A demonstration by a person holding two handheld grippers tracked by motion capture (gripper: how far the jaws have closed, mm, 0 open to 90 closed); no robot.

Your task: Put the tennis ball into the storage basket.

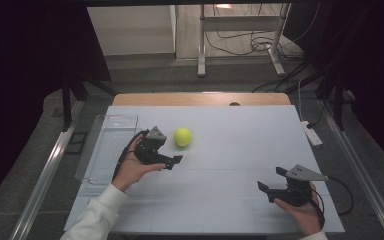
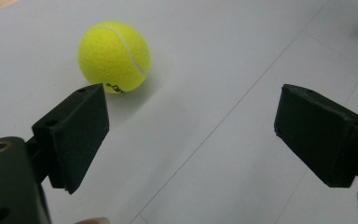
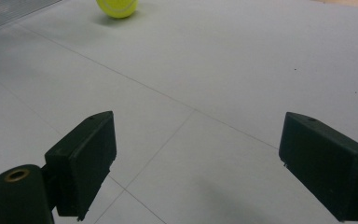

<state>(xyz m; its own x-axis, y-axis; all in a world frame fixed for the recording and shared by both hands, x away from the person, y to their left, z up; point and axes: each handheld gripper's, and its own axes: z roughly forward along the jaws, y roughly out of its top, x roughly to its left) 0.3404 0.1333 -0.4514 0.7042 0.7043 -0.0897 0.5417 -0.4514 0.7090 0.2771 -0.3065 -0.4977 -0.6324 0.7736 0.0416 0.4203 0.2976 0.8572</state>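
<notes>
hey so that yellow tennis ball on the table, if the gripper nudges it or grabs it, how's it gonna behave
The tennis ball is round and sits free on the flat white table, so a nudge would probably send it rolling. Its fuzzy felt should give the pads some grip, so it is unlikely to slip. The left gripper stands open beside it, seemingly wide enough to take it.

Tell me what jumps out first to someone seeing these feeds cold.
The yellow tennis ball on the pale table, left of centre, draws the eye. The left gripper sits just beside it, jaws open and empty. A clear plastic tray lies at the table's left edge.
</notes>
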